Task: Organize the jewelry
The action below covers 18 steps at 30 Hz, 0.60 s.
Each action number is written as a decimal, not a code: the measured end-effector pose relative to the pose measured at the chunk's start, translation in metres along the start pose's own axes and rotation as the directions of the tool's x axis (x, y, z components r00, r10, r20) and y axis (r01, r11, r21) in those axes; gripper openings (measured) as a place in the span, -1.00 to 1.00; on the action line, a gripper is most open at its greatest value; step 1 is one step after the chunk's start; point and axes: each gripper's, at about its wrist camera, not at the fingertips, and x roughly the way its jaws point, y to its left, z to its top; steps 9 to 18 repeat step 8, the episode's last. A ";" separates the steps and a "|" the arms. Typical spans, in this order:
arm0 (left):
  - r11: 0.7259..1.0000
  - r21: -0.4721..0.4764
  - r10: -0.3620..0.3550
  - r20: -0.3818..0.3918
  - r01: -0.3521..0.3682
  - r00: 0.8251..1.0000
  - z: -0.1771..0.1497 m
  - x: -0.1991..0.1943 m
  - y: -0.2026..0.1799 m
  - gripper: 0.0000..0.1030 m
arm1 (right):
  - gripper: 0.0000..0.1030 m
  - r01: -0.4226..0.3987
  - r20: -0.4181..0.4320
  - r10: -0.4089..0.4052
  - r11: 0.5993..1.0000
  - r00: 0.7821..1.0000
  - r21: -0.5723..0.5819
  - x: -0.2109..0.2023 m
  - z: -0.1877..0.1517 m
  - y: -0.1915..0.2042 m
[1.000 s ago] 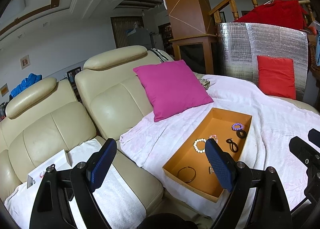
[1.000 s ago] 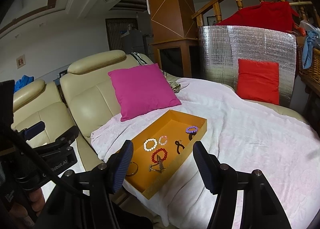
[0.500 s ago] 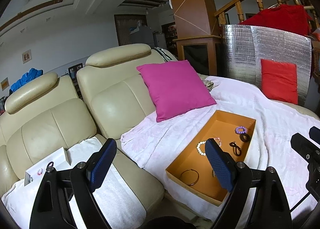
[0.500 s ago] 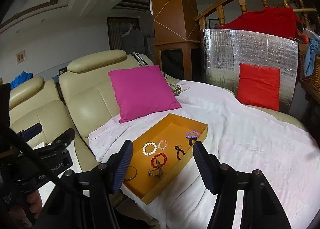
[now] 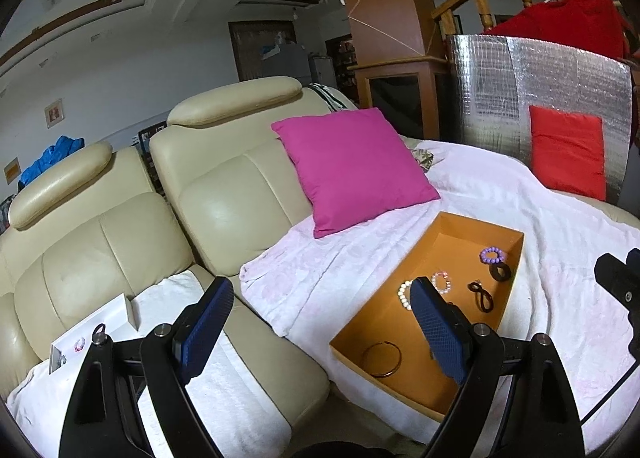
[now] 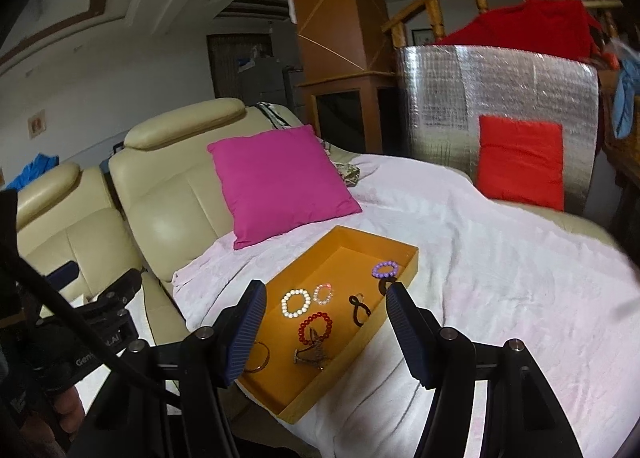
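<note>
Sofa blanket [image 6: 480, 266]; orange tray [image 6: 316, 382], bracelets inside.

A cream leather sofa with padded headrests [image 5: 224, 194] fills the left of the frame. A square magenta cushion [image 5: 352, 166] leans against its backrest at centre. A pale pink blanket [image 5: 500, 202] spreads across the right half. At upper right a silver quilted foil panel [image 5: 492, 98] stands behind a red rectangular cushion [image 5: 568, 150]. A white towel [image 5: 236, 398] covers the seat at lower left
</note>
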 end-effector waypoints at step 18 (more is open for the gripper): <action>0.988 0.085 -0.132 0.017 0.131 0.991 0.009 0.010 -0.069 0.75 | 0.28 0.086 0.012 -0.087 0.994 0.996 0.064 0.005 -0.001 -0.068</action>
